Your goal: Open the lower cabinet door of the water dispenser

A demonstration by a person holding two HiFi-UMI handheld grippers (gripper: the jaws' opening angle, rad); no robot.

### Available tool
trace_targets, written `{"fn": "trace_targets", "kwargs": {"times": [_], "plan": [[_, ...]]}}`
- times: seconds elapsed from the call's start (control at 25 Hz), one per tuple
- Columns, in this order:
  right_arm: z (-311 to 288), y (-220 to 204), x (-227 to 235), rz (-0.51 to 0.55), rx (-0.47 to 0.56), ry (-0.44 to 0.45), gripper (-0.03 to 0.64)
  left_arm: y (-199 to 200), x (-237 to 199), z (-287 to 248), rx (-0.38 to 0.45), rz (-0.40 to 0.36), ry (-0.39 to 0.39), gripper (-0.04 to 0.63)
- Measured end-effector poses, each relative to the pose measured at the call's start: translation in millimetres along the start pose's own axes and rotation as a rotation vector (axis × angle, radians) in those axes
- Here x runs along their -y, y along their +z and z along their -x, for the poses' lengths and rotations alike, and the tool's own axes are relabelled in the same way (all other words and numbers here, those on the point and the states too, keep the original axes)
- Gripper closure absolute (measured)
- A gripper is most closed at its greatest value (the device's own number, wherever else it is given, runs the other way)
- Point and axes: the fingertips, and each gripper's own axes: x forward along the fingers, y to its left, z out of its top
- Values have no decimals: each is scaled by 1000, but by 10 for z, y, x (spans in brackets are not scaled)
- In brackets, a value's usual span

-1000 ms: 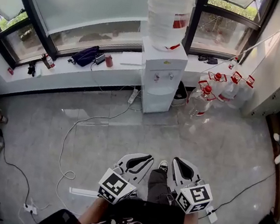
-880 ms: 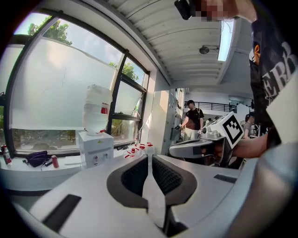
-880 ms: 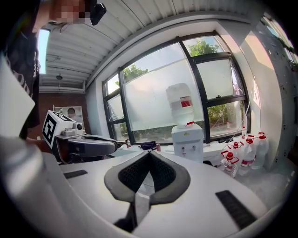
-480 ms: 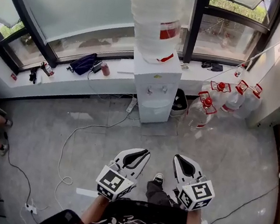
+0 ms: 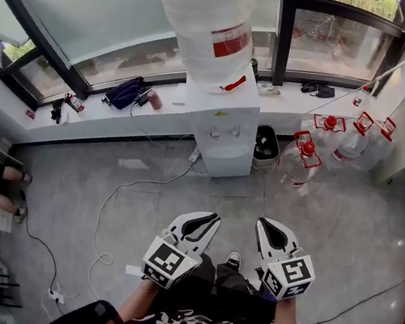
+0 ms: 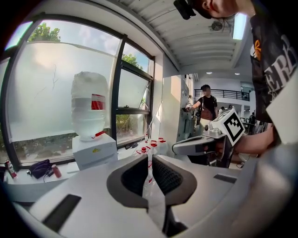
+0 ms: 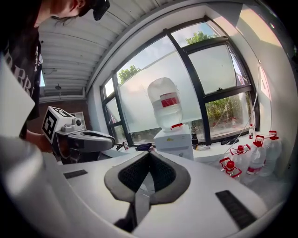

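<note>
A white water dispenser (image 5: 222,122) stands against the window ledge with a big clear bottle (image 5: 206,21) on top. Its lower cabinet door (image 5: 228,165) is closed and faces me. Both grippers are held side by side over the floor, well short of the dispenser. The left gripper (image 5: 213,217) is shut with nothing in it, and so is the right gripper (image 5: 263,222). In the left gripper view the dispenser (image 6: 94,151) sits left of the closed left gripper (image 6: 150,158). The right gripper view has the dispenser (image 7: 174,142) just above the right gripper (image 7: 149,154).
Three water jugs with red caps (image 5: 305,162) stand right of the dispenser, with a black bin (image 5: 266,146) between. Cables (image 5: 116,205) trail over the grey floor on the left. A dark bag (image 5: 124,92) lies on the ledge. A seated person's legs (image 5: 1,183) show at far left.
I have walked toward the dispenser, which now looks larger and nearer. Both grippers came forward with me, still side by side with their jaws closed.
</note>
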Motion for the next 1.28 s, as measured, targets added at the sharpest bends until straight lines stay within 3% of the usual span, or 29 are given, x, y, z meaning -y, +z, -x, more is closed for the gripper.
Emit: {"fn": "trace_targets", "kwargs": {"times": [0.16, 0.4, 0.84, 1.04, 1.28], "plan": [[-145, -53, 245, -16, -17, -1, 603, -8, -58, -208, -22, 38, -15, 569], [-401, -115, 638, -19, -36, -37, 603, -17, -250, -528, -60, 19, -37, 569], [-1345, -178, 1613, -14, -43, -92, 603, 109, -888, -1570, -63, -83, -152, 568], [-1974, -392, 1970, 10, -58, -81, 592, -64, -1203, -2075, -79, -105, -211, 568], [-2719, -922, 2570, 74, -166, -114, 564, -481, -1690, -2739, -140, -132, -249, 568]]}}
